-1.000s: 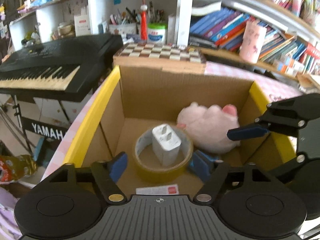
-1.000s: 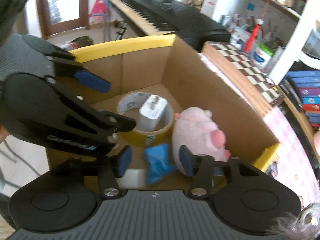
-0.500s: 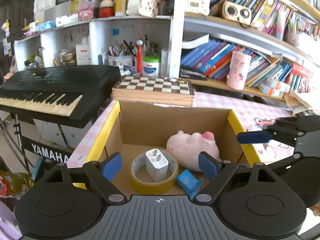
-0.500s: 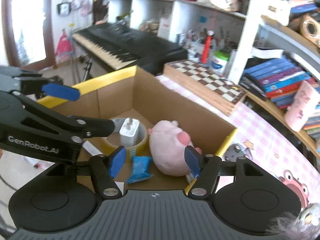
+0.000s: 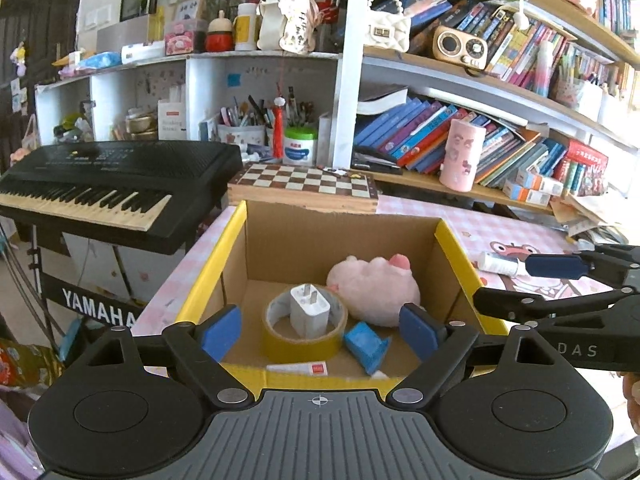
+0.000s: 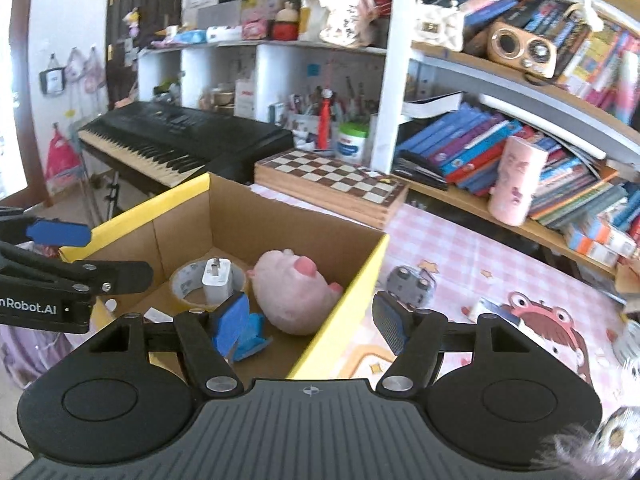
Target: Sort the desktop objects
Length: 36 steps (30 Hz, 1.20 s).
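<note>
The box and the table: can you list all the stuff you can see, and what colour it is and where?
cardboard box: 1, brown with yellow rim, on the pink table
tape roll: 1, yellow, on the box floor
charger: 1, white, standing inside the tape roll
plush pig: 1, pink, in the box beside the tape roll
blue packet: 1, blue, in the box in front of the pig
chessboard: 1, brown and cream, behind the box
keyboard: 1, black, left of the table
pink cup: 1, on the lower shelf by the books
tube: 1, white, on the table right of the box
left gripper: black with blue pads, opening, nothing between them
right gripper: same colours, opening, holding nothing
</note>
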{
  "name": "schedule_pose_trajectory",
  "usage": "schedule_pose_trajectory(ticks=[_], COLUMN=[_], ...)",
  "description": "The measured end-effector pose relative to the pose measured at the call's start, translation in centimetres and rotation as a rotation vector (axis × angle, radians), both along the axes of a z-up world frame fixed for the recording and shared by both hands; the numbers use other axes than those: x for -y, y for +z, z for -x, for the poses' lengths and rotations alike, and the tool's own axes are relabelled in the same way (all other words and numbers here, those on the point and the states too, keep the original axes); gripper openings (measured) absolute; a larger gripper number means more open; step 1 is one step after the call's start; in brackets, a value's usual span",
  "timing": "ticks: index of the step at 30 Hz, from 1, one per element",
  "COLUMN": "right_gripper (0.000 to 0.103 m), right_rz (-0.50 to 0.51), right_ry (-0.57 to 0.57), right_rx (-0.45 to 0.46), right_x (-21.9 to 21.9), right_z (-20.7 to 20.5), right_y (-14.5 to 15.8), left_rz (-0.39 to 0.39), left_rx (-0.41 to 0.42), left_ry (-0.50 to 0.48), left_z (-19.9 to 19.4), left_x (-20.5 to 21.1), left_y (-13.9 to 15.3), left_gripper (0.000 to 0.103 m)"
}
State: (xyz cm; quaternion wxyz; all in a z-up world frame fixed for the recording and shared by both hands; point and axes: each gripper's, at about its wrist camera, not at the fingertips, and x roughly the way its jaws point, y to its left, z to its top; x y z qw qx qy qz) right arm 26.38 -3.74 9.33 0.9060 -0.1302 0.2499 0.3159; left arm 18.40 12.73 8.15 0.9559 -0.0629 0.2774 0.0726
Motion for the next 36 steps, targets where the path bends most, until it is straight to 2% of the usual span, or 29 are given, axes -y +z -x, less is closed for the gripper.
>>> schedule_pose_trajectory(ticks=[12,19,30,36], right_gripper=[0.066,0.067,0.068,0.068], right_rz=[-0.023,-0.031,-0.046,-0.042], right_ry=[-0.128,-0.162,-0.228,-0.234], right_rx=[0.013,0.012,0.005,0.0], right_x=[2.6,3.3,4.4,4.6], right_z=[6.5,9.6,14.8,16.2], right_y=[-0.3,-0.6,-1.9,-2.1], left_rz=[0.029,0.039,-0.018,-0.019], left_rx=[0.024,0.029,0.028,0.025], left_ry=[-0.004,-0.035,-0.104,-0.094], left_z=[5.3,7.7,11.4,12.8], left_x=[1.1,2.6,5.1,5.1], left_y=[-0.2,-0.2,-0.6,-0.7], left_gripper=[0.089,0.089,0.09,0.09])
